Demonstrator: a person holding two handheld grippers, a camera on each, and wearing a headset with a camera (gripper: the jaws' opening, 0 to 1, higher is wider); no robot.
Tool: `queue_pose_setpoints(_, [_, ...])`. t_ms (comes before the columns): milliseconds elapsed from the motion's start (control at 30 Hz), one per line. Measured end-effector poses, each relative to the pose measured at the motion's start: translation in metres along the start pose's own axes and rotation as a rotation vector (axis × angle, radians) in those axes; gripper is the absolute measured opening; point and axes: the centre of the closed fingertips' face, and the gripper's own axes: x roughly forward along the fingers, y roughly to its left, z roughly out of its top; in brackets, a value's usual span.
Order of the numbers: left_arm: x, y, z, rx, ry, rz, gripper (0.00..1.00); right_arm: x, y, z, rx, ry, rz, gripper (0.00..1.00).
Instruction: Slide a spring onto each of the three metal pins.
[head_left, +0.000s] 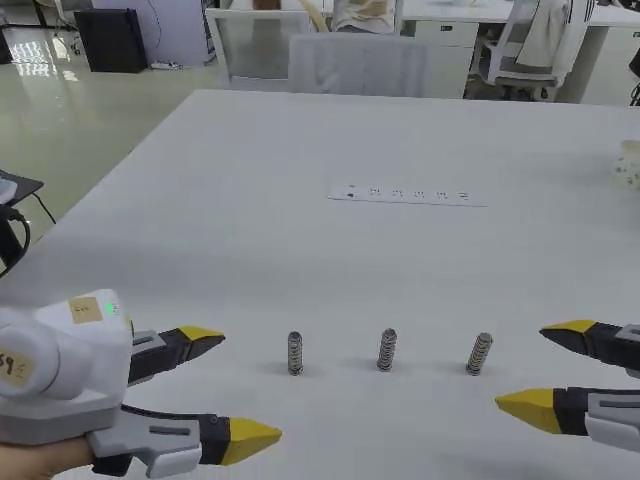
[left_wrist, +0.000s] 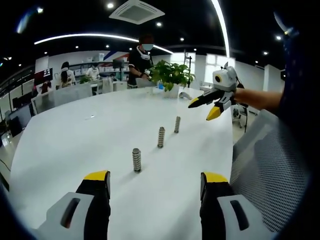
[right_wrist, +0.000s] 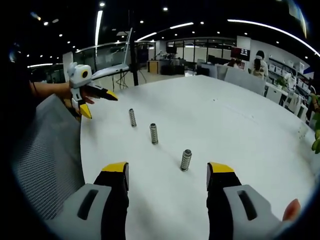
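Observation:
Three pins stand in a row on the white table (head_left: 400, 260), each with a spring around it: the left one (head_left: 295, 353), the middle one (head_left: 387, 349) and the right one (head_left: 479, 354). My left gripper (head_left: 238, 388) is open at the near left, its yellow tips pointing at the left pin (left_wrist: 136, 160). My right gripper (head_left: 546, 372) is open at the near right, just beyond the right pin (right_wrist: 186, 160). Nothing is held between either pair of jaws. Each gripper view shows the other gripper across the row: the right gripper (left_wrist: 206, 107) and the left gripper (right_wrist: 95, 102).
A flush power strip (head_left: 407, 195) is set into the table's middle. A pale object (head_left: 628, 165) sits at the far right edge. Chairs (head_left: 355, 65) stand beyond the far edge. A potted plant (left_wrist: 171, 76) is at one table end, with people behind it.

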Motion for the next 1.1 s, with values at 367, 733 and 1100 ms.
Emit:
queue_pose_setpoints(367, [-0.0009, 0.0012, 0.0014, -0.014, -0.011, 0.012, 0.73, 0.0005, 0.0007, -0.0005, 0.0, 0.002, 0.004, 0.63])
queue_pose_setpoints(733, [-0.0012, 0.0027, 0.002, -0.022, -0.018, 0.019, 0.76, 0.0031, 0.0022, -0.0003, 0.0, 0.007, 0.014, 0.64])
queue_pose_setpoints(1100, [-0.0009, 0.0036, 0.0011, -0.021, -0.013, 0.021, 0.76, 0.0058, 0.0036, -0.0023, -0.006, 0.017, 0.024, 0.64])
